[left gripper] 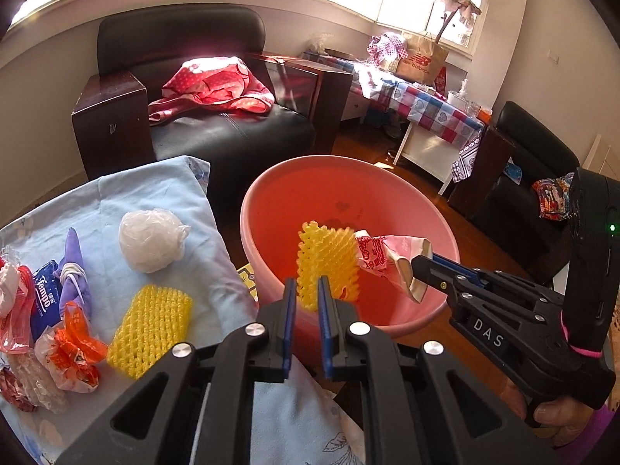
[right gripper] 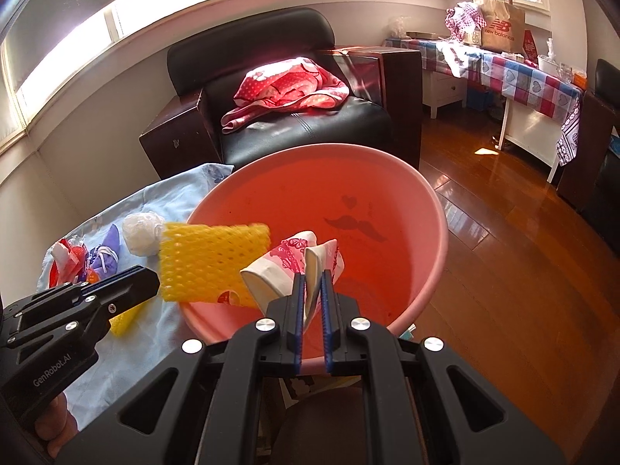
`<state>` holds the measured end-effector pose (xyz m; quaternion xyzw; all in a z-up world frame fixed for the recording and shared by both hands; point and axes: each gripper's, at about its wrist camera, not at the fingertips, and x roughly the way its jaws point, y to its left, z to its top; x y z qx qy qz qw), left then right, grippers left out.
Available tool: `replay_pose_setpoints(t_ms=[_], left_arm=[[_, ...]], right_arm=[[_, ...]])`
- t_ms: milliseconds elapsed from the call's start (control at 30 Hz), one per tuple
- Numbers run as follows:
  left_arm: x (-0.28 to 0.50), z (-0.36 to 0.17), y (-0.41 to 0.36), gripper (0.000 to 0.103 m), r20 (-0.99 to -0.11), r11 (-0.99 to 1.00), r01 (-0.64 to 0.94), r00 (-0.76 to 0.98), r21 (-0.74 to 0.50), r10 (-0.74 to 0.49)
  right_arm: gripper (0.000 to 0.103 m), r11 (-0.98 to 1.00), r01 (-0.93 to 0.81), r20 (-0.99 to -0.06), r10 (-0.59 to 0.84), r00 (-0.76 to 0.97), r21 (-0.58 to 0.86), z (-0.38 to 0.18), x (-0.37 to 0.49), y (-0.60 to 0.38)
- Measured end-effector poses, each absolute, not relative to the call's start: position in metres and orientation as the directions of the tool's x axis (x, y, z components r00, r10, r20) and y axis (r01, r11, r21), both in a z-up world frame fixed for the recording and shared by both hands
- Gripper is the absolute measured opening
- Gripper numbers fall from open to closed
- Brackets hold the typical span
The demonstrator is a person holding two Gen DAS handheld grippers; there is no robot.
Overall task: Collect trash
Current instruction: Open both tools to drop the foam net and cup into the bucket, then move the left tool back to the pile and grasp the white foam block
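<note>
Left gripper [left gripper: 307, 302] pinches foam net [left gripper: 327, 265]; right gripper [right gripper: 312, 290] pinches paper cup [right gripper: 286, 267].

A yellow foam net [left gripper: 327, 265] hangs upright over the pink basin [left gripper: 271, 193], beside a crushed paper cup [left gripper: 391, 261] with red print, tilted above it. On the blue cloth [left gripper: 116, 193] lie a second yellow net [left gripper: 149, 329] near its front edge, a white wad [left gripper: 149, 240], and wrappers [left gripper: 73, 352] at its left edge.

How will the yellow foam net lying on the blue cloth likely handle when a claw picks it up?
The foam net is open mesh, so probably very light and squashy. The matching net in the left claw holds its shape, suggesting springy, not limp. Flat-lying, unlikely to roll.
</note>
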<state>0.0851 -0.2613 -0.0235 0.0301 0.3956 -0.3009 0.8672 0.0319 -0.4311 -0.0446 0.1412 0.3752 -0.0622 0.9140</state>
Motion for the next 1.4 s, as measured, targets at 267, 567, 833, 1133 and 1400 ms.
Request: replay_pose_setpoints(t_ms=[267,567,833,1133,1400], left_arm=[[0.08,-0.009,-0.246,0.04,-0.659,0.818,0.537,0.543,-0.204,-0.521],[0.066,0.005,-0.206,0.04,-0.624,0.849,0.493,0.608,-0.189,-0.492],[0.048,0.017,-0.133,0.047,-0.579,0.908,0.385,0.708,-0.163,-0.404],[0.038,0.014,-0.054,0.047,-0.581,0.963,0.228,0.769,-0.141,-0.267],[0.046,0.008,-0.021,0.047,-0.586,0.97,0.163,0.774,-0.18,-0.239]], right_arm=[[0.009,0.943,0.24,-0.716,-0.003,0.698,0.229,-0.045,0.031,-0.434],[0.012,0.942,0.24,-0.709,-0.003,0.705,0.235,-0.038,0.03,-0.432],[0.025,0.964,0.149,-0.675,0.04,0.736,0.22,-0.024,0.031,-0.402],[0.025,0.977,0.026,-0.671,0.127,0.73,0.214,-0.02,0.04,-0.353],[0.025,0.975,-0.076,-0.675,0.201,0.71,0.21,-0.02,0.047,-0.313]])
